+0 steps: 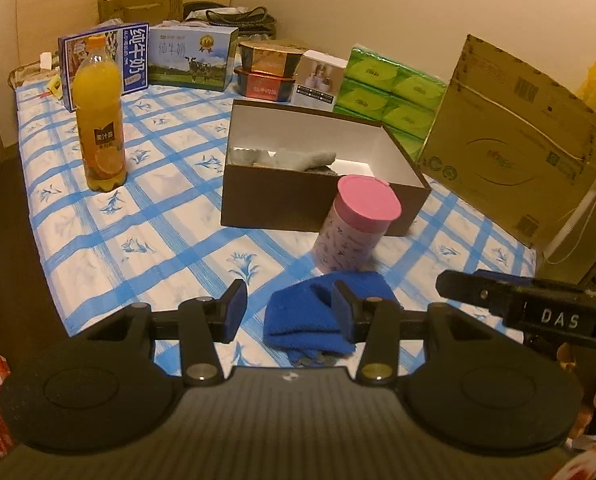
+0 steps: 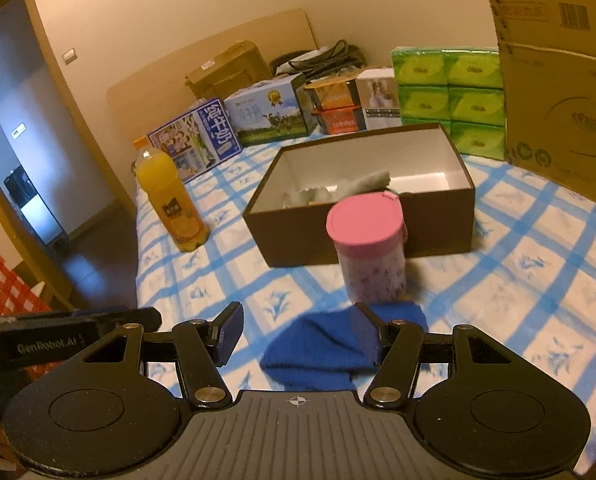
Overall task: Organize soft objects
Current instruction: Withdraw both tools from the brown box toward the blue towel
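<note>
While both sets of tongs hang wide open and empty, left tongs (image 1: pixel 290 307) and right tongs (image 2: pixel 298 330) bracket the blue towel (image 1: pixel 310 318) lying on the checked bedsheet (image 1: pixel 146 216) (just before the pink-lidded canister (image 1: pixel 356 224) and brown box (image 1: pixel 318 168)).

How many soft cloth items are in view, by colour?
Blue cloth: 1, on the bedsheet in front of the pink-lidded canister.
Grey cloths: at least 2, inside the brown box; exact number unclear.
Total: at least 3.
</note>
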Demonstrator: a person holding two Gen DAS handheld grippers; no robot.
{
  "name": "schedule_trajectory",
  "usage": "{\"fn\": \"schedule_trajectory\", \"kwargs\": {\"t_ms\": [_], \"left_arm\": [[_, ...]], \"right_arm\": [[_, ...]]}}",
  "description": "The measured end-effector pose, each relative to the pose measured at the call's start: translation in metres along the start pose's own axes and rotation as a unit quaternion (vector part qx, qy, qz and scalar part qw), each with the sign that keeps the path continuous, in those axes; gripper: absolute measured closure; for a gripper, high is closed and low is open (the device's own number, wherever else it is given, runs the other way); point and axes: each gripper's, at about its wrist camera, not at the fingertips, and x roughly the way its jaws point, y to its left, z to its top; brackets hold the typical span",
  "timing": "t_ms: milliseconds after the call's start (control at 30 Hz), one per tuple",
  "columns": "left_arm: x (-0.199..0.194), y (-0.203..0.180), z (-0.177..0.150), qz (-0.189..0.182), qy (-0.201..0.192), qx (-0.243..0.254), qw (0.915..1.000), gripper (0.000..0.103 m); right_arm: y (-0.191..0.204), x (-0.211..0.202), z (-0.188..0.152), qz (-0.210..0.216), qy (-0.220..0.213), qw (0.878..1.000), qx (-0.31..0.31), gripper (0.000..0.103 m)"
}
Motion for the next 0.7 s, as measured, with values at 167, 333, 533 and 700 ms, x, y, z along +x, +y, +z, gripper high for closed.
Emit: {"fn": "schedule_trajectory", "kwargs": {"t_ms": [167,333,533,700], "left_arm": [[-0.014,-0.01,-0.015,-0.006,0.003,0.0,1.0,0.06],[-0.022,-0.018,-0.03,-0.012,0.015,0.003,0.9998,0.06],[-0.029,-0.026,-0.042,-0.009,0.021,0.005,0.9997,0.059],[-0.027,-0.032,-0.051,-0.014,0.033,0.007,0.9993,0.059]], "right_arm": [[0.0,-0.022,-0.016,-0.002,0.003,1.0,-0.004,0.043],[0.001,-0.038,-0.03,-0.004,0.003,1.0,-0.007,0.043],[0.002,-0.048,-0.046,-0.007,0.01,1.0,-0.011,0.043],[0.0,-0.056,-0.058,-0.008,0.013,1.0,-0.013,0.043]]}}
